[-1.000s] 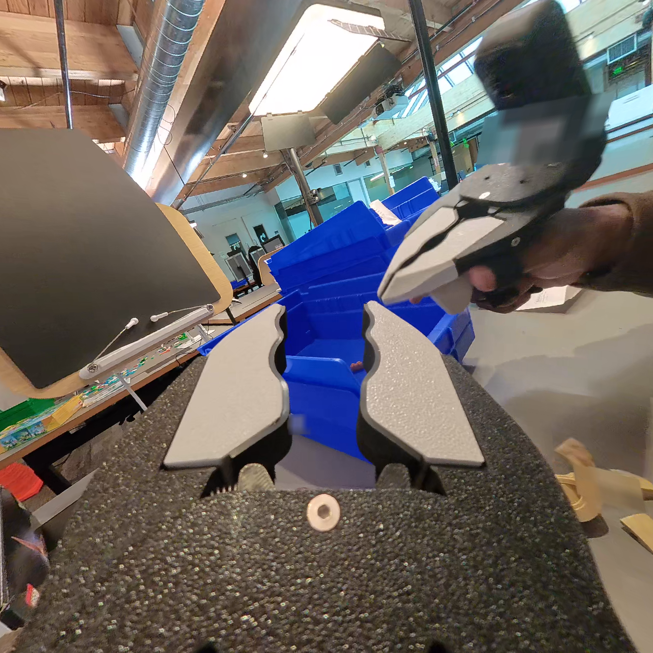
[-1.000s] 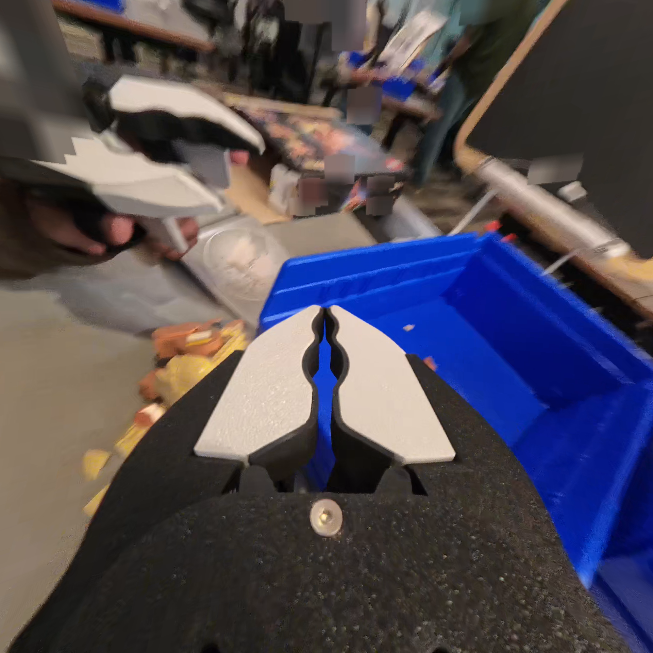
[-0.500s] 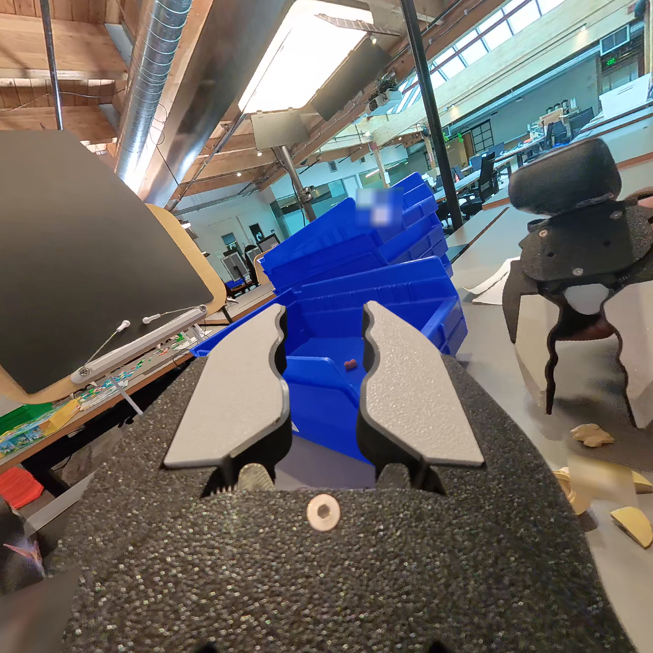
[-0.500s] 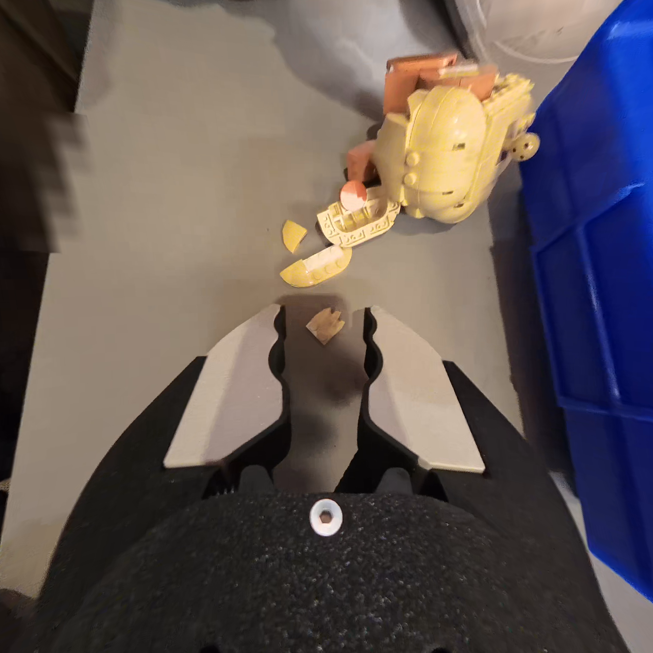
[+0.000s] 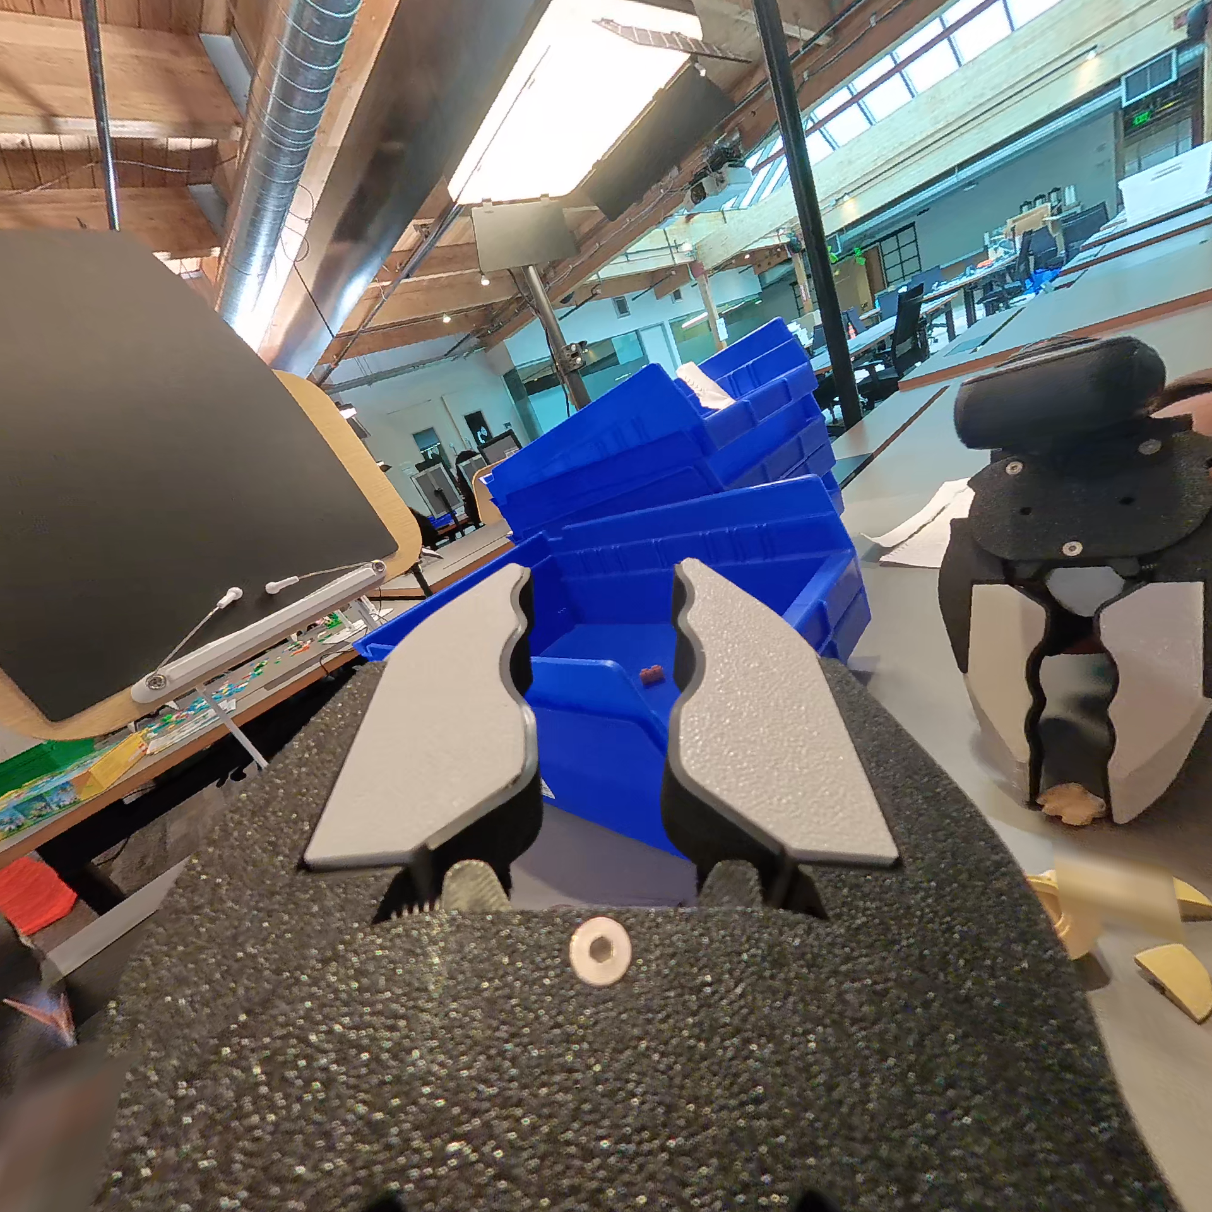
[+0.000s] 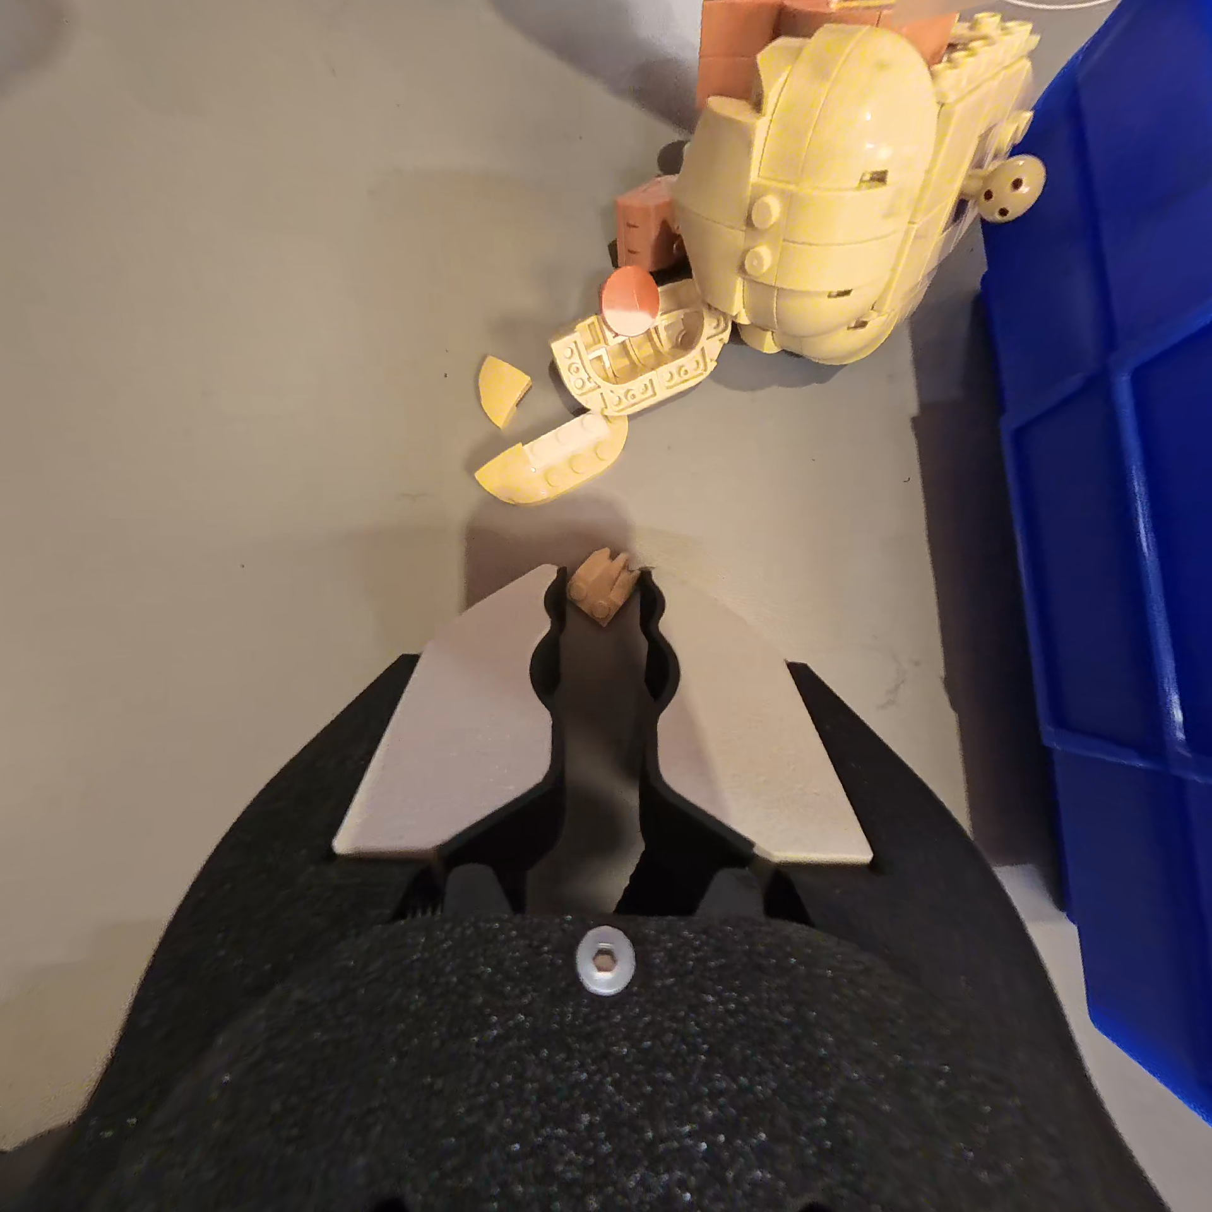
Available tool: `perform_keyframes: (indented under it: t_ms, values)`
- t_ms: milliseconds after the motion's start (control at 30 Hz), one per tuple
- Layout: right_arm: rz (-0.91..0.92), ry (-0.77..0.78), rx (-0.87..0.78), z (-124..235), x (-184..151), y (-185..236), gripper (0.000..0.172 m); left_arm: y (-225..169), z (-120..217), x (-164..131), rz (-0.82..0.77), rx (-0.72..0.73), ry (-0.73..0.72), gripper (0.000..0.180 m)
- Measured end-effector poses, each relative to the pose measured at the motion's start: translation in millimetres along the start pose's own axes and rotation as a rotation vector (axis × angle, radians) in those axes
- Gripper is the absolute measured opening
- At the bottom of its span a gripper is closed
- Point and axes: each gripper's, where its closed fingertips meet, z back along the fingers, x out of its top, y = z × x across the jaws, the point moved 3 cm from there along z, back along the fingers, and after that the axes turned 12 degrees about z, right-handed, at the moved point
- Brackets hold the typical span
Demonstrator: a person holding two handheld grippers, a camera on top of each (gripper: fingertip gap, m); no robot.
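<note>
Grey tabletop (image 6: pixel 197 328), open-plan workshop, timber ceiling (image 5: pixel 59 79)

Bright ceiling light panel (image 5: pixel 525 105) glare, wide-angle edge bending, dim shadowed tabletop (image 6: pixel 197 328) below

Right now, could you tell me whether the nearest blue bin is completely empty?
No: in the left wrist view a small reddish-brown brick lies on the floor of the nearest blue bin.

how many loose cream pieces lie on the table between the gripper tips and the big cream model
3: a small wedge at left, a studded curved plate nearest the tips, and an upturned hollow shell beside the big cream model. More may hide behind it.
</note>
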Motion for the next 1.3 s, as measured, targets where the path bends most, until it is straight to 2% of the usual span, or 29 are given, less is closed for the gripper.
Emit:
perform_keyframes:
  t_ms: [167, 267, 367, 467, 533, 600, 733, 867, 967, 1100, 1300]
  values:
    - [0.019, -0.014, -0.025, 0, 3, -4, 0.021, 0, 0, 0, -0.002, 0.004, 0.002, 0.04]
    - [0.039, -0.094, -0.091, 11, 16, -12, 0.02, 1, 0, 1, -0.003, 0.008, -0.001, 0.04]
    - [0.042, -0.253, -0.3, 36, 42, -43, 0.02, 2, 0, 1, -0.001, 0.011, -0.002, 0.04]
    - [-0.094, -0.374, -0.671, 75, 58, -99, 0.021, 2, 0, 0, 0.001, 0.012, -0.002, 0.04]
    - [-0.205, -0.345, -0.807, 87, 52, -123, 0.03, 1, 0, 1, -0.001, 0.011, -0.001, 0.04]
    - [-0.217, -0.288, -0.817, 83, 47, -126, 0.036, 1, 0, 1, -0.006, 0.011, -0.002, 0.04]
    - [-0.164, -0.252, -0.726, 67, 46, -106, 0.035, 2, 1, 3, -0.005, 0.013, -0.007, 0.04]
    - [0.041, -0.3, -0.248, 35, 70, -26, 0.028, 2, 0, 2, -0.004, 0.012, -0.003, 0.039]
    - [0.172, -0.167, -0.063, 5, 65, 15, 0.025, 2, 0, -1, -0.003, 0.011, 0.004, 0.039]
    - [0.125, -0.098, 0.02, -15, 59, 24, 0.024, 1, -1, -4, -0.005, 0.01, 0.014, 0.039]
    - [0.058, -0.058, 0.016, -23, 58, 22, 0.021, -1, -1, -3, -0.007, 0.005, 0.012, 0.039]
